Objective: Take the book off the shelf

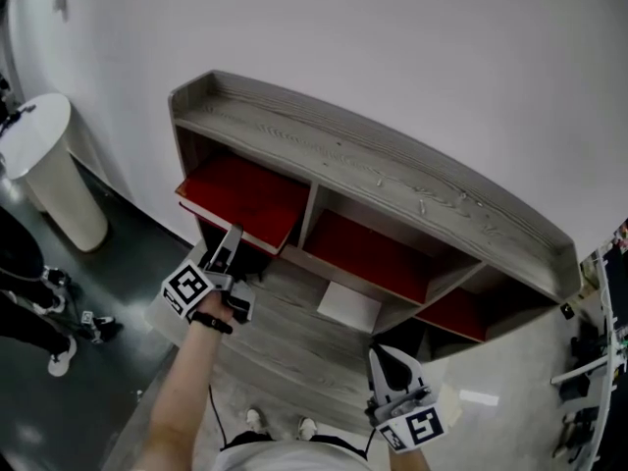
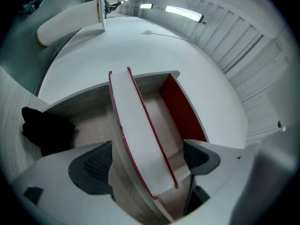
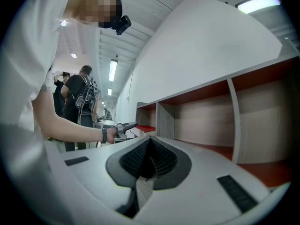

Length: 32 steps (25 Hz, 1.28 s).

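In the head view we see the flat red-covered book (image 1: 240, 199) jutting from the left compartment of the grey wooden shelf (image 1: 392, 180) at ten o'clock. The left gripper (image 1: 229, 245) is at its near edge and the right gripper (image 1: 386, 359) at five o'clock. In the left gripper view our jaws stand released, with the book's edge between them. In the right gripper view our jaws are clenched together on nothing.

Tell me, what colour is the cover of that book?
Red; the head view shows the book best.
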### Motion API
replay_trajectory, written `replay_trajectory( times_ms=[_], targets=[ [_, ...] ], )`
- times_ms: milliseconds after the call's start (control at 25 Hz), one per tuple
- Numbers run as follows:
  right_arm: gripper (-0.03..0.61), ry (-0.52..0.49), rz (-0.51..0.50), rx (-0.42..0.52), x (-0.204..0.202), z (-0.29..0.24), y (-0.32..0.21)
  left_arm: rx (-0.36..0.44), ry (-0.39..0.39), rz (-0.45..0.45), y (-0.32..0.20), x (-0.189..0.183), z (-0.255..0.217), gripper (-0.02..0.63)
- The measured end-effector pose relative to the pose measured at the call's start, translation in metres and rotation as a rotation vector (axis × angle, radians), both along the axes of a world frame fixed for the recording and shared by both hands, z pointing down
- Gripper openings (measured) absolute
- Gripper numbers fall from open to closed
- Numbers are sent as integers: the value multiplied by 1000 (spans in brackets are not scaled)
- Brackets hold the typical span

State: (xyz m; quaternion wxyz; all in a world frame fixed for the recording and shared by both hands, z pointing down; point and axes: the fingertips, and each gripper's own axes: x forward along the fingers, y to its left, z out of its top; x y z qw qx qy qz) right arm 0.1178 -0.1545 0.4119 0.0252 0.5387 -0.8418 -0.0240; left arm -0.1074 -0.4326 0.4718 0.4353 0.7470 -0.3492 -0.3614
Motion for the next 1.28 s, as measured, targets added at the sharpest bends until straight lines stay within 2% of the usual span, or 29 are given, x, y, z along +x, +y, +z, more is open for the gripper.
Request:
replay_trajectory(
  times_ms=[280, 440, 720, 840, 1280],
  targets=[
    [21, 12, 1, 5, -4, -4, 0, -63, 58, 7, -22, 8, 8, 465],
    [21, 14, 22, 3, 1, -5, 4, -42, 66, 26, -29, 16, 3, 463],
    [21, 14, 62, 0, 14, -4, 12, -32, 128, 24, -33, 16, 6, 455],
    [21, 12, 69, 1, 17, -4, 14, -10, 143, 41, -31, 17, 3, 313],
    [21, 12, 49, 19, 14, -9, 17, -22, 224, 49, -21, 9, 3, 281]
  ],
)
